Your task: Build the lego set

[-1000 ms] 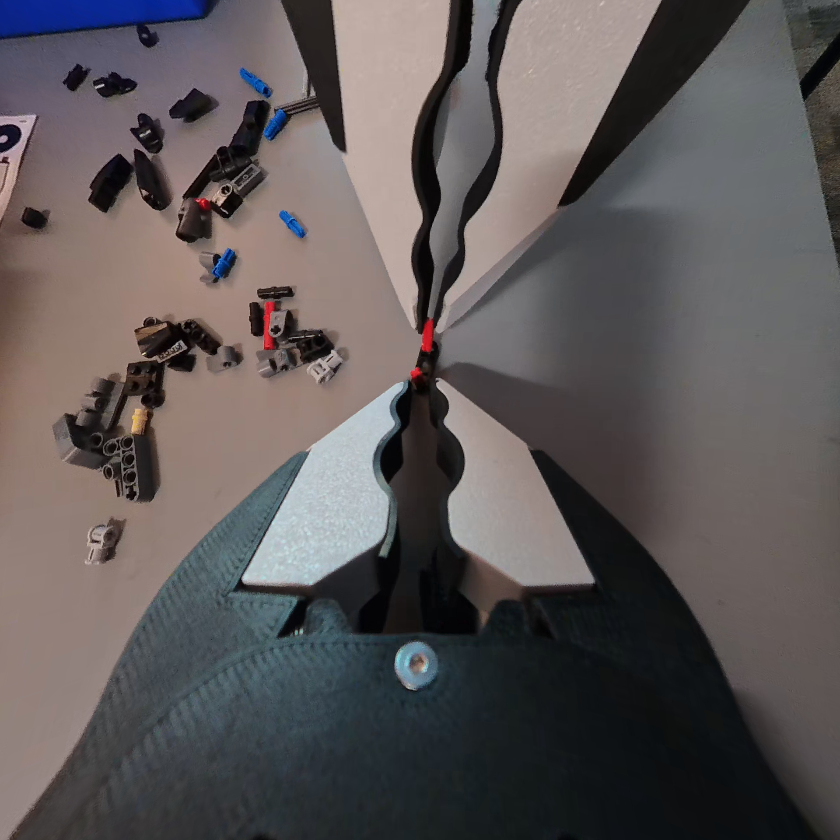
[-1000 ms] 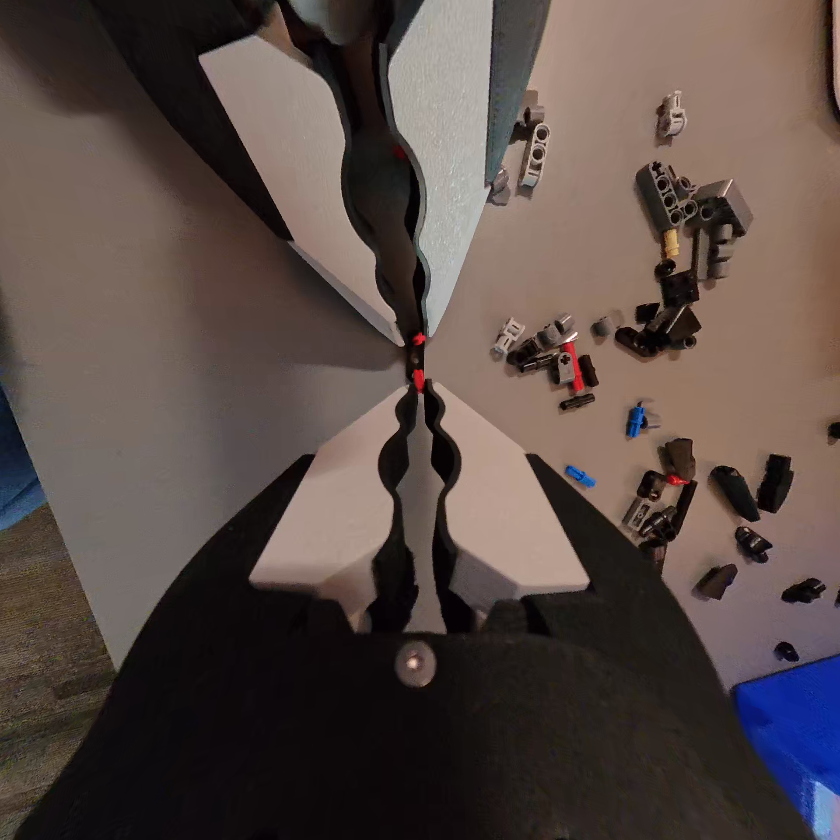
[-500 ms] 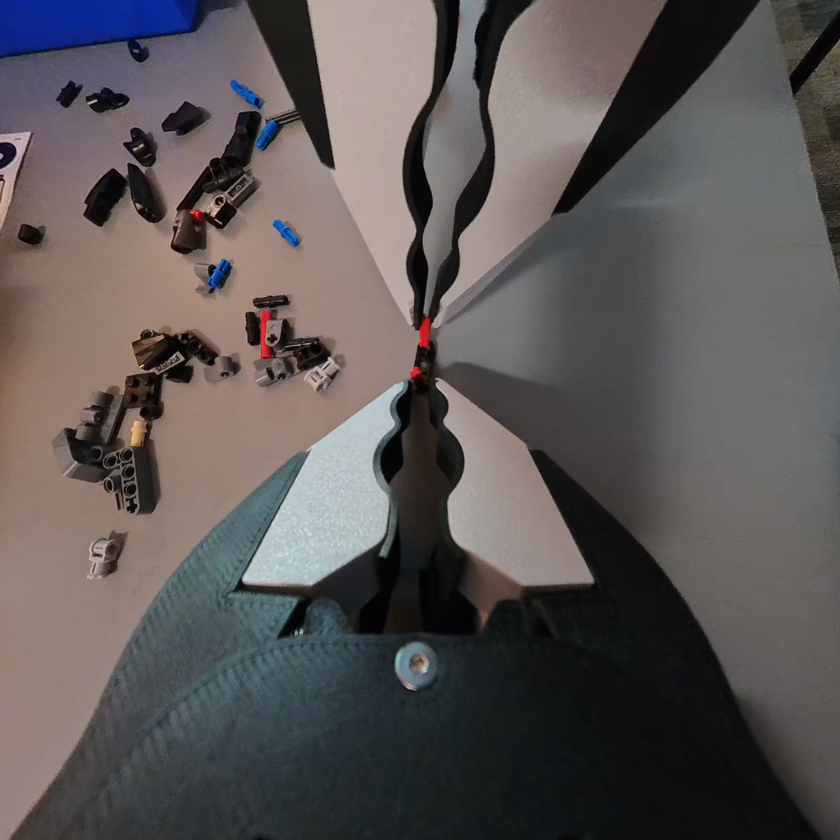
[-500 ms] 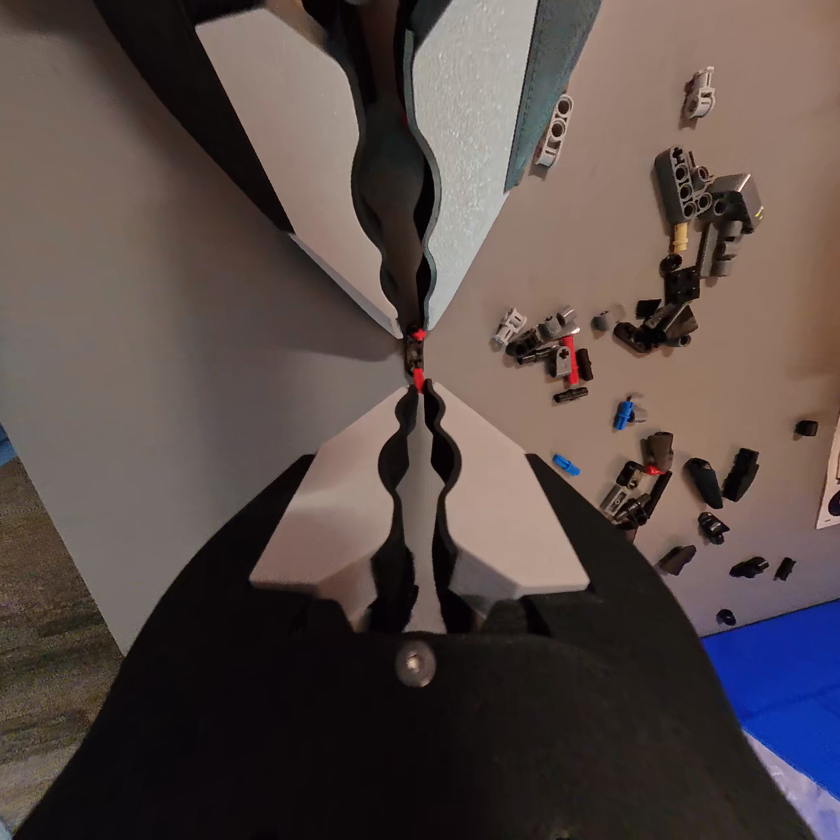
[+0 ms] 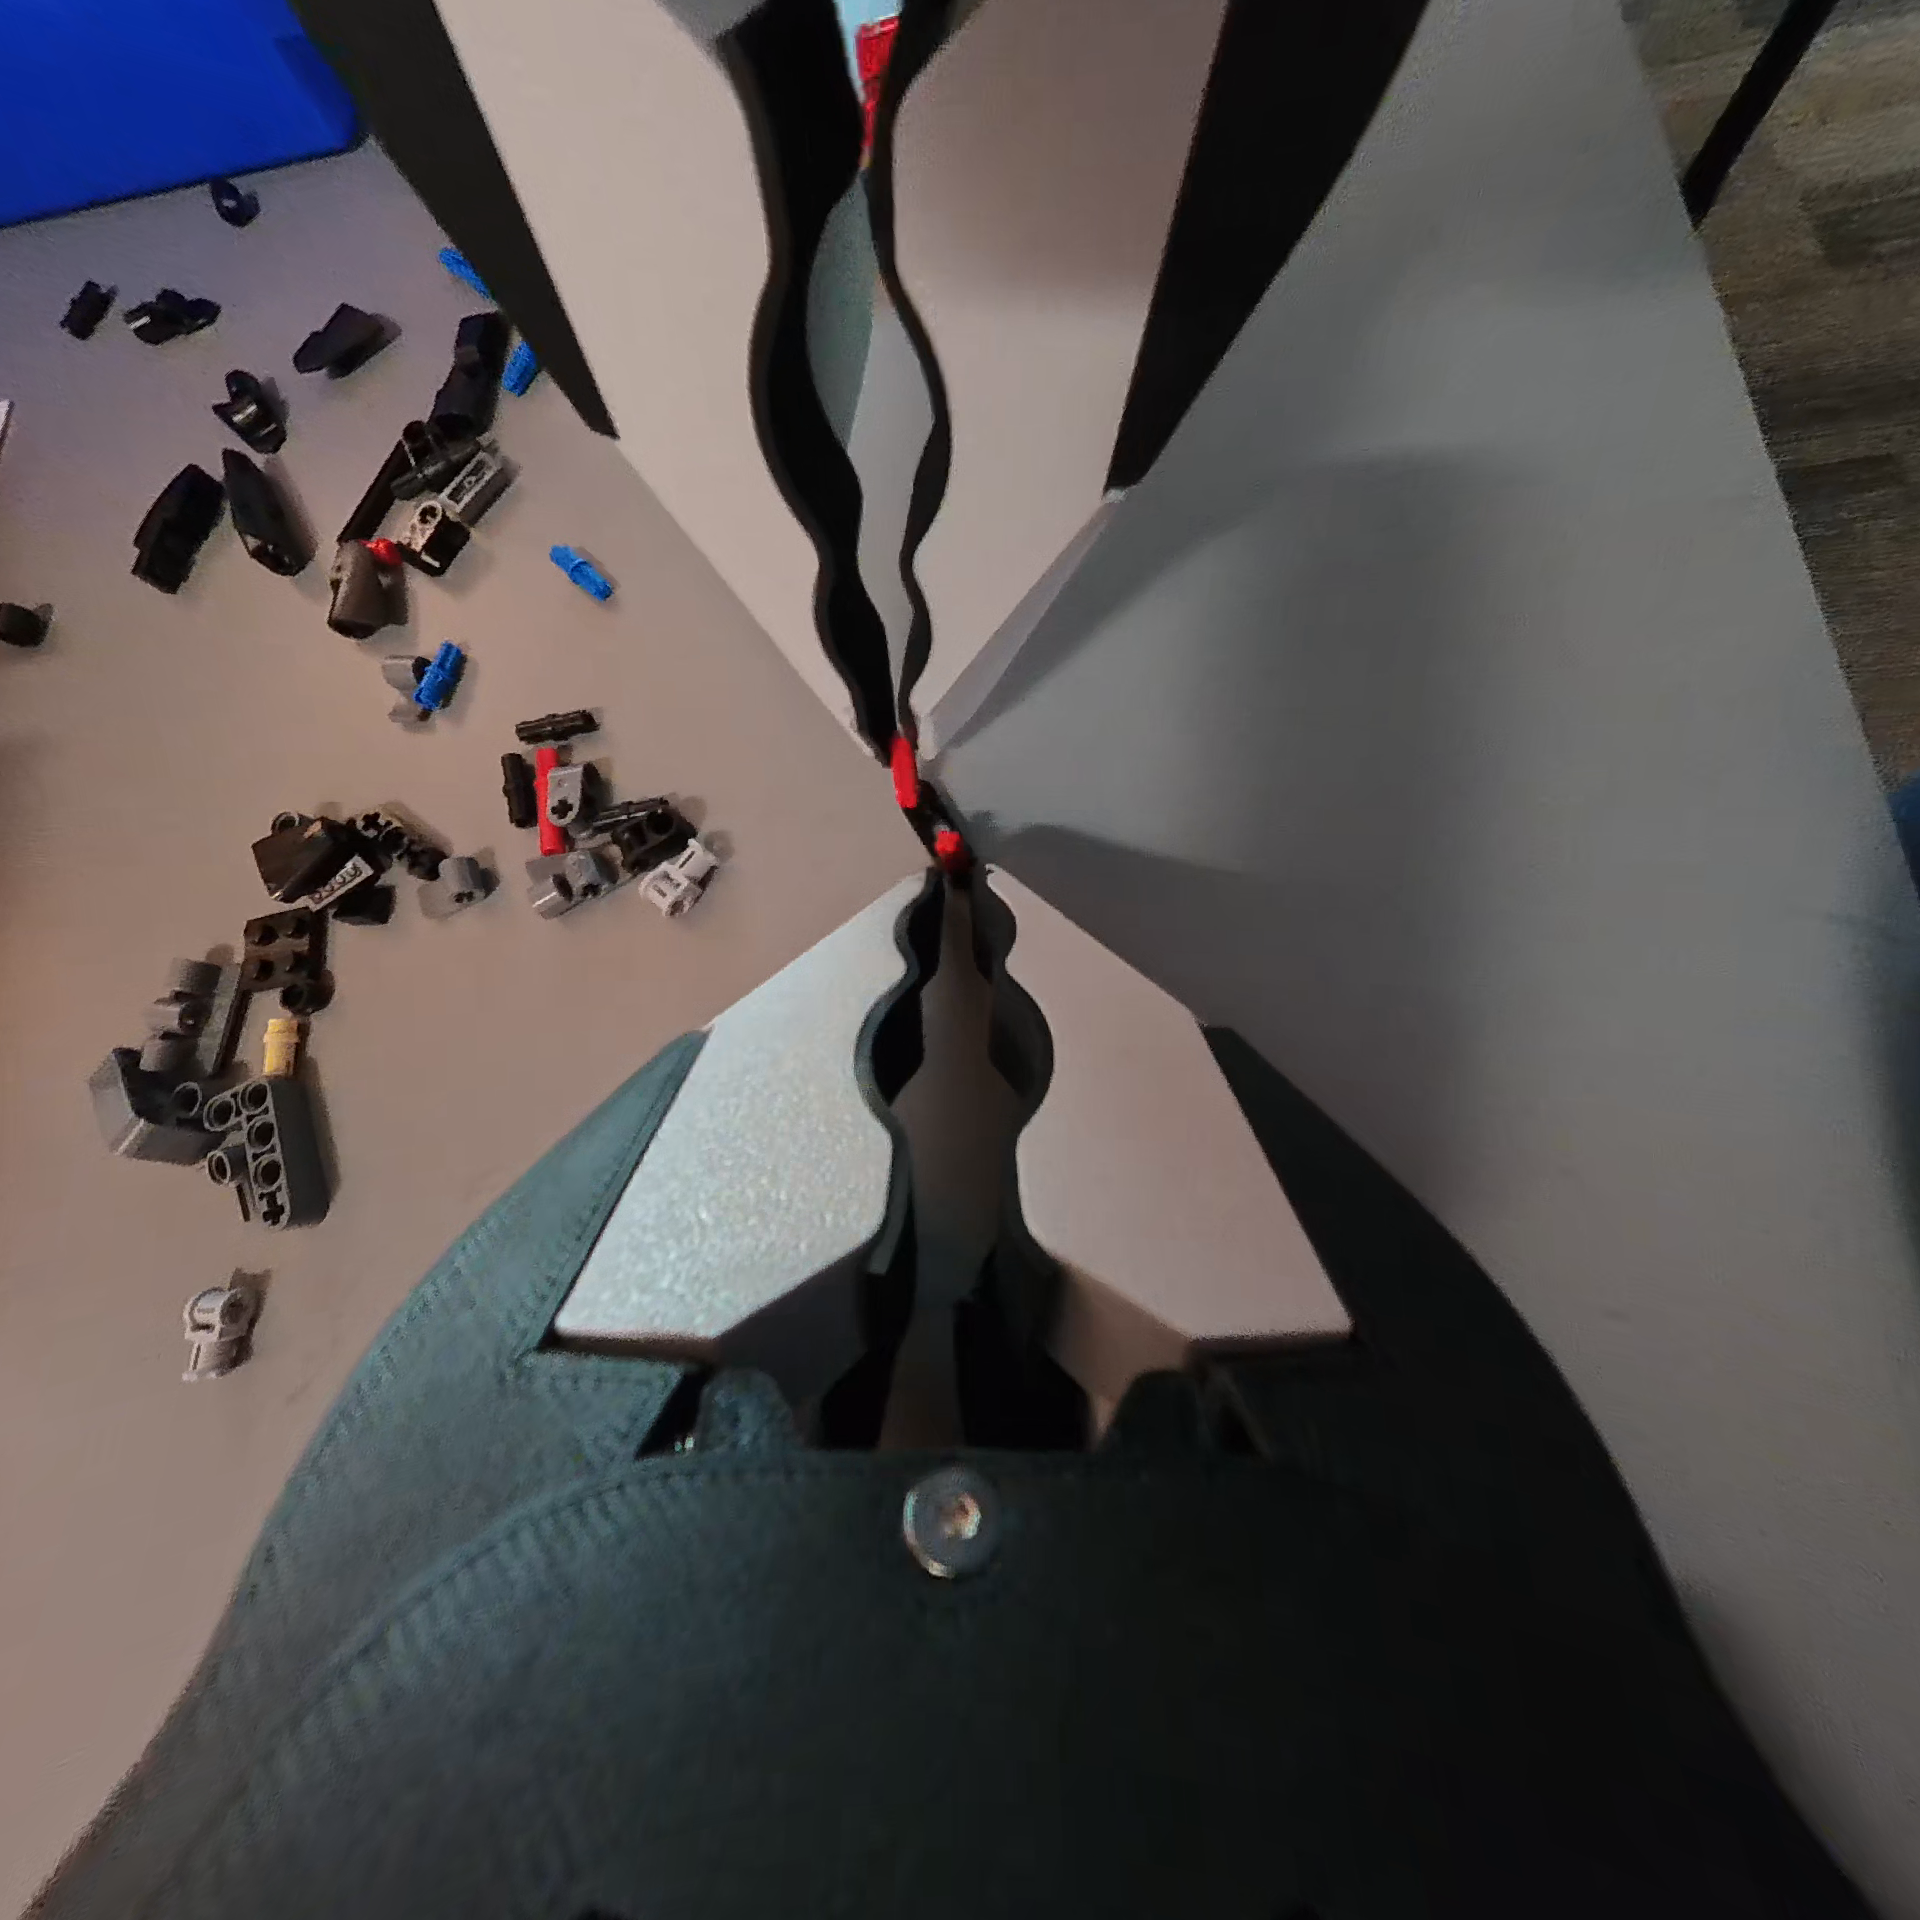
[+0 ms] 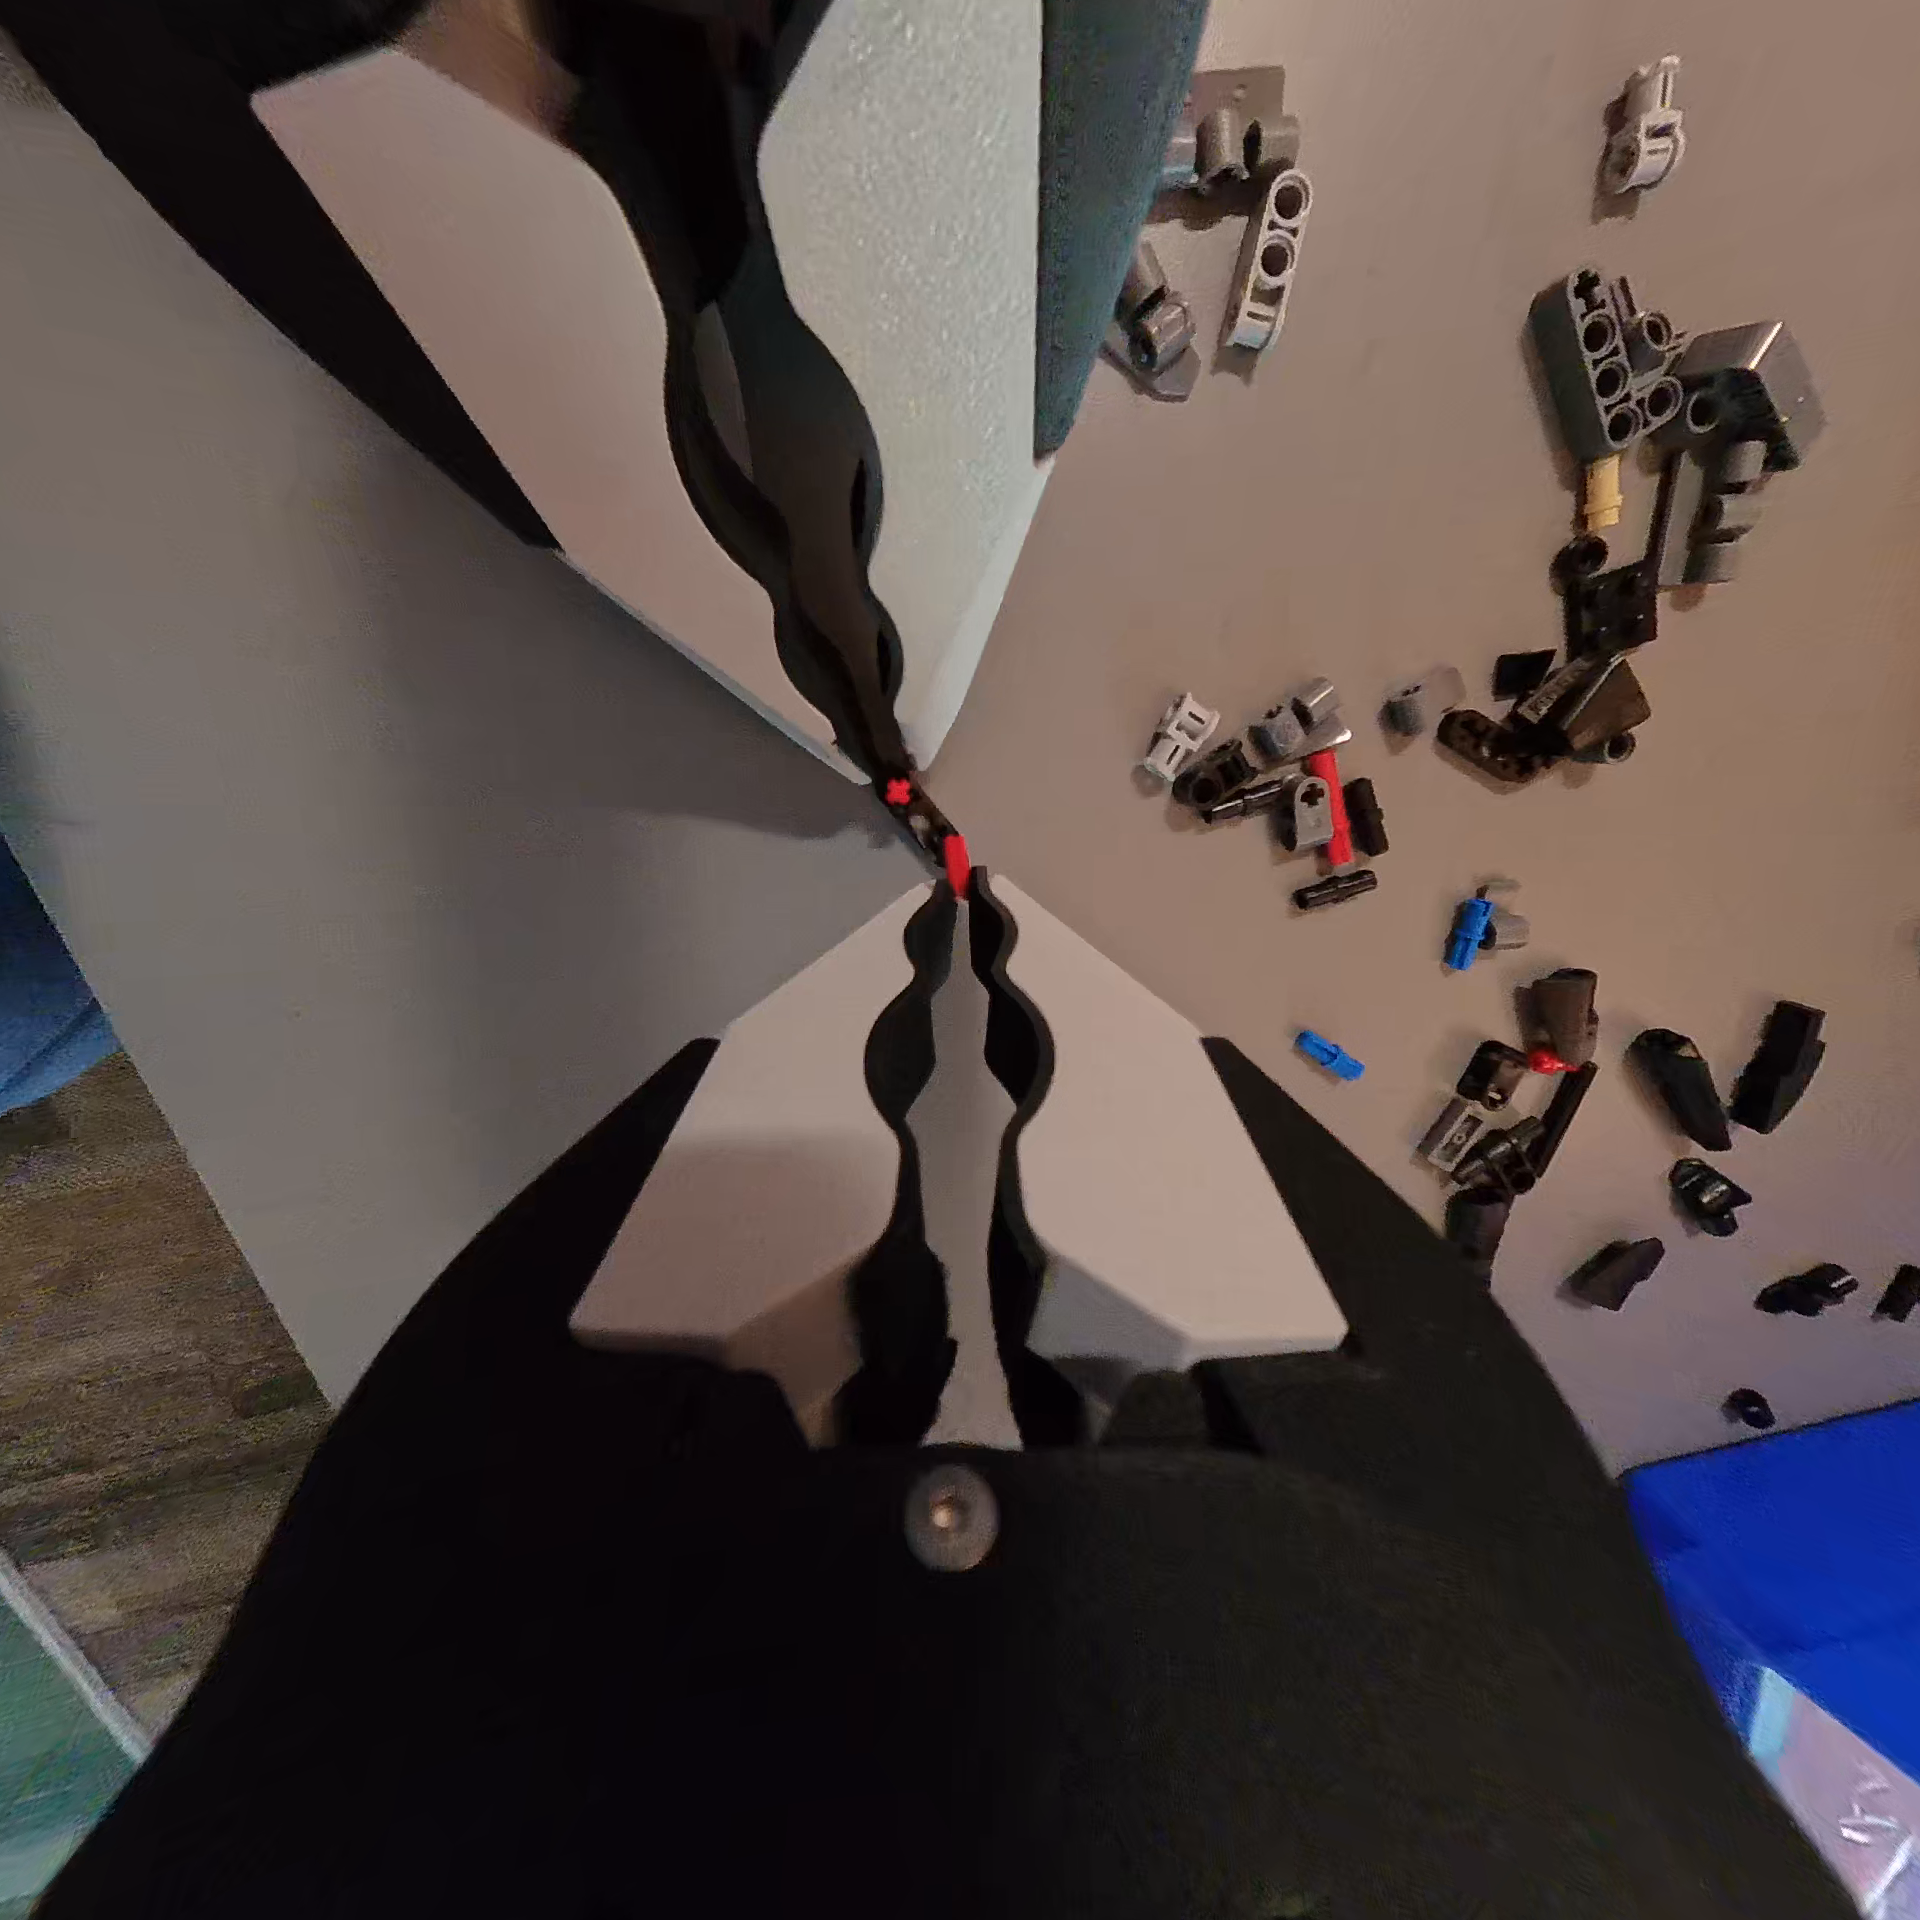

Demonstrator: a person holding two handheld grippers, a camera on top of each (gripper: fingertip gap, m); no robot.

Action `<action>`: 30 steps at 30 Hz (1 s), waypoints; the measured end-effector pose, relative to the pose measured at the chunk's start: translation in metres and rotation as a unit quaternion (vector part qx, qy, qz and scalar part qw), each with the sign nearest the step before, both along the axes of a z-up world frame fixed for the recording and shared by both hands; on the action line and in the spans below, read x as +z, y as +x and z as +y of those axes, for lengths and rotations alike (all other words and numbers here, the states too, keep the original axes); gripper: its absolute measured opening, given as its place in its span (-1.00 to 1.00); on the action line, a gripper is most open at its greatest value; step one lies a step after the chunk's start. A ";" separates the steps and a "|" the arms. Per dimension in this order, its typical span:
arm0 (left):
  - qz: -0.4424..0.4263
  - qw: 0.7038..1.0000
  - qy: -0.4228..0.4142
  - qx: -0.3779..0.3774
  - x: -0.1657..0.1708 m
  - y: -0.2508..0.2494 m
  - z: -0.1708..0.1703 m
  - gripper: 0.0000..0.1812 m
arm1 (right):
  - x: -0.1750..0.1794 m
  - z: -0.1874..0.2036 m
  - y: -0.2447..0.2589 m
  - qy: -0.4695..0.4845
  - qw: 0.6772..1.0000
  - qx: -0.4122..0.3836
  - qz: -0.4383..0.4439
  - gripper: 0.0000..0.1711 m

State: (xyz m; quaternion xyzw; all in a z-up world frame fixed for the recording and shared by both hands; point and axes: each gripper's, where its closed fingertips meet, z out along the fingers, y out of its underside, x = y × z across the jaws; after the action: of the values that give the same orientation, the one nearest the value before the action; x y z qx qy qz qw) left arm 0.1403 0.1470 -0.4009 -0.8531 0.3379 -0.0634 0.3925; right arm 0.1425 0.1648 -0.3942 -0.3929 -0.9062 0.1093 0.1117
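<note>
Tip to tip over the grey worktop

Left tongs and right tongs each pinch one end of the small red-and-black pin assembly between them; push straight, keeping both ends aligned.

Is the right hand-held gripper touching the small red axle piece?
Touching: the right wrist view shows the right hand-held gripper pinching the small red axle piece.

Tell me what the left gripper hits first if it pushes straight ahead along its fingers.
The left gripper would meet the right gripper almost at once: the two stand tip to tip, joined by the small red and black piece that both pinch. Depth is unclear.
</note>
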 end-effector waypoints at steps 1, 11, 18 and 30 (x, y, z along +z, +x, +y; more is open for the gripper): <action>0.000 1.000 0.001 0.000 0.000 0.000 0.000 -0.97 | 0.000 0.000 0.001 0.001 1.000 -0.001 -0.001 -1.00; -0.001 1.000 0.023 -0.008 0.009 0.002 -0.007 -0.92 | 0.002 0.002 0.005 0.011 1.000 -0.020 -0.014 -1.00; 0.013 0.999 0.037 -0.013 0.012 0.000 -0.016 -0.92 | 0.000 0.000 0.005 0.022 0.999 -0.033 -0.020 -1.00; 0.025 0.999 0.041 0.002 0.017 -0.019 -0.043 -0.93 | -0.001 0.000 0.003 0.084 0.995 -0.032 -0.047 -1.00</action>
State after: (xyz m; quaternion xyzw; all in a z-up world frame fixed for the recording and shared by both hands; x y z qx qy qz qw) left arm 0.1213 0.1041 -0.3837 -0.8383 0.3487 -0.0272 0.4183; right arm 0.1454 0.1649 -0.3949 -0.4160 -0.9033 0.0102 0.1046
